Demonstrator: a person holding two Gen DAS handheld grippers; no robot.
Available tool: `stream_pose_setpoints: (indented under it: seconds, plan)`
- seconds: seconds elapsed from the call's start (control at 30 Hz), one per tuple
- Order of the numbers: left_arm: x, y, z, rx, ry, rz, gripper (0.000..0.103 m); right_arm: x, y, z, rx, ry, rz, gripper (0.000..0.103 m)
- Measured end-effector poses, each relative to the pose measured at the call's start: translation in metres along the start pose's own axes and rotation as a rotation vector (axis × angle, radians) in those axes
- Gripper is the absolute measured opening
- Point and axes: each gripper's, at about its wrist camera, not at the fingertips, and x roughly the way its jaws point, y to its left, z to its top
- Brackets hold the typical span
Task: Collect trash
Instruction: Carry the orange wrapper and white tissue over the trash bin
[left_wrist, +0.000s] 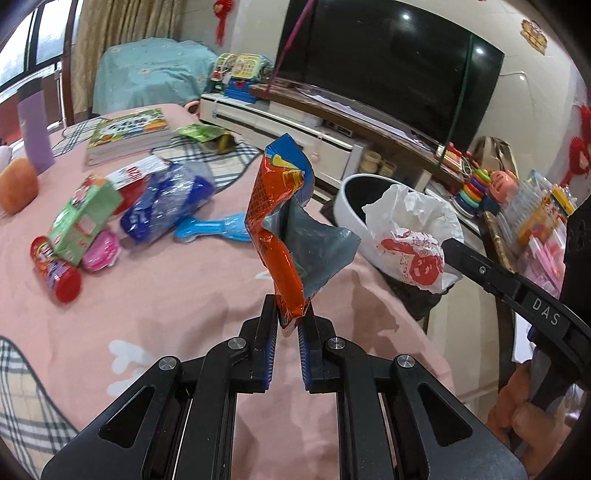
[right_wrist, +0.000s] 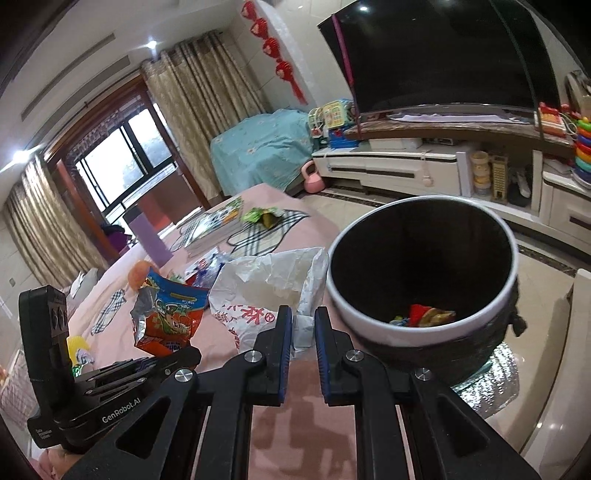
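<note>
Pink cloth covers the table (left_wrist: 166, 295), and past its far edge a dark television (left_wrist: 388, 70) stands on a long low cabinet (left_wrist: 295, 129). Clutter lies across the cloth: a stack of books (left_wrist: 127, 134), a green snack packet (left_wrist: 201, 133), a crumpled blue plastic wrapper (left_wrist: 166, 203), a green carton (left_wrist: 83, 218), a red can (left_wrist: 55, 273) on its side, a light-blue plastic tool (left_wrist: 212, 229) and an orange fruit (left_wrist: 18, 188) beside a purple cup (left_wrist: 35, 129).

Clamped in the left gripper (left_wrist: 287, 317), an orange snack wrapper (left_wrist: 279, 229) stands upright, torn open to show its silver inside. Over to the right, the right gripper (right_wrist: 303, 325) pinches the corner of a white plastic bag (right_wrist: 269, 284) printed in red. Just beyond that bag sits the white-rimmed bin (right_wrist: 421, 325) with a few colourful wrappers (right_wrist: 424, 315) at its bottom. Both bag and wrapper hang above the cloth, the bag nearer the bin's rim.
</note>
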Motion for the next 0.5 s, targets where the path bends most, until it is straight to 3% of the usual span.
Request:
stream_pose_setpoints:
  seconds: [0.5]
  plan:
    - [0.018, -0.050, 0.023, 0.086, 0.011, -0.050, 0.010, -0.021, -0.034, 0.015, 0.047, -0.057, -0.044, 0.012]
